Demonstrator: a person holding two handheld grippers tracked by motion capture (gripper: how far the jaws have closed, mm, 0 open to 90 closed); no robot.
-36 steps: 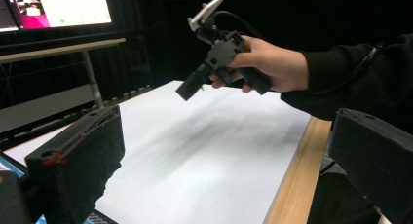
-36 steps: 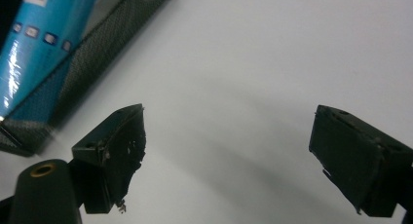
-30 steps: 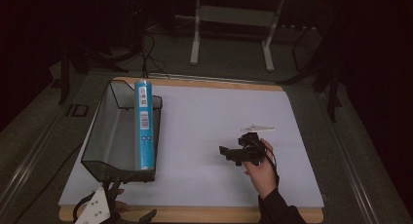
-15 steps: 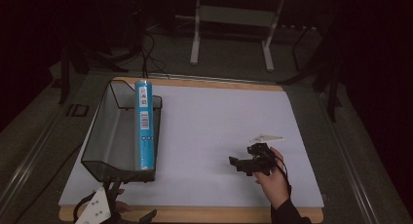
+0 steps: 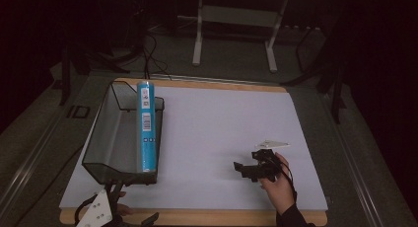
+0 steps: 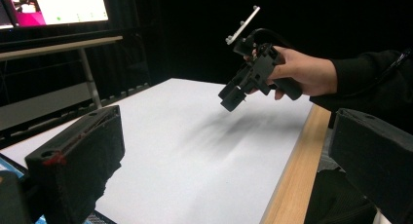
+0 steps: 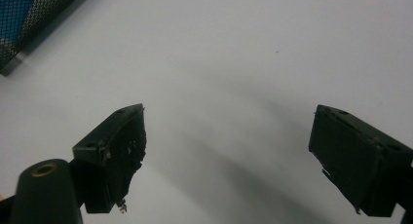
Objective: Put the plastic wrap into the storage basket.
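Tube (image 5: 146, 126) lies in mesh basket (image 5: 106, 138); right claw (image 5: 241, 169) gapes, empty.

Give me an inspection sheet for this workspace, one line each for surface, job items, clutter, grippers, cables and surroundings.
Surface: white sheet over a wooden table, bare in the middle.
Job's things: blue tube lying along the right rim of a black mesh basket at the table's left.
Clutter: nothing seen.
Grippers: right gripper held above the sheet, jaws open and empty; left gripper at the near edge by the basket, jaws open and empty.
Cables: cables on the floor beyond the table.
Surroundings: dark room, white metal stand behind, lit screen.
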